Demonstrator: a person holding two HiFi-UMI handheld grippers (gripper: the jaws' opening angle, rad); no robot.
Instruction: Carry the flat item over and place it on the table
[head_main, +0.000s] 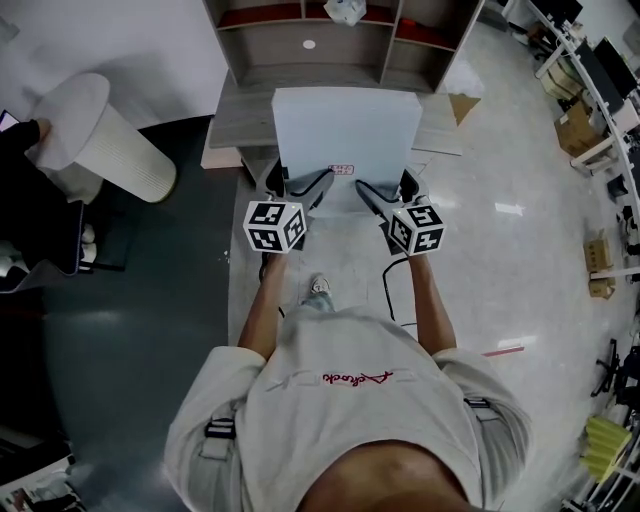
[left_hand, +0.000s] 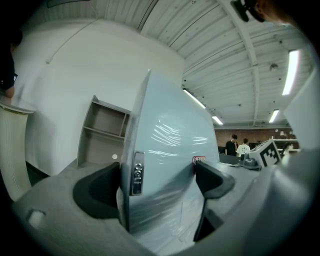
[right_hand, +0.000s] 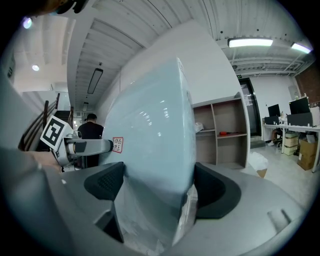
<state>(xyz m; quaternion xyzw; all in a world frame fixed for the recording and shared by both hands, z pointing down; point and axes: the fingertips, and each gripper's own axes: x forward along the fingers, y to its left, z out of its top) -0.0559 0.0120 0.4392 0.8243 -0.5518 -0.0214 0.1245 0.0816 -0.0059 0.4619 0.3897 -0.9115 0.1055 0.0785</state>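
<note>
The flat item (head_main: 345, 135) is a pale grey-blue laptop in clear plastic wrap, with a small red-and-white sticker near its front edge. In the head view it lies level over the low grey table (head_main: 235, 115); I cannot tell whether it rests on it. My left gripper (head_main: 305, 188) is shut on the front edge at its left, and my right gripper (head_main: 383, 192) is shut on the same edge at its right. In the left gripper view the laptop (left_hand: 167, 145) stands edge-on between the black pads (left_hand: 102, 192) of the left gripper (left_hand: 157, 177). The right gripper (right_hand: 157, 185) clamps the laptop (right_hand: 150, 135) likewise.
A grey open shelf unit (head_main: 330, 35) stands behind the table. A white ribbed cylinder (head_main: 110, 135) leans at the left beside a person's sleeve. A cardboard piece (head_main: 462, 105) lies right of the table, with desks and boxes (head_main: 590, 110) further right. Two people (left_hand: 239, 146) stand far off.
</note>
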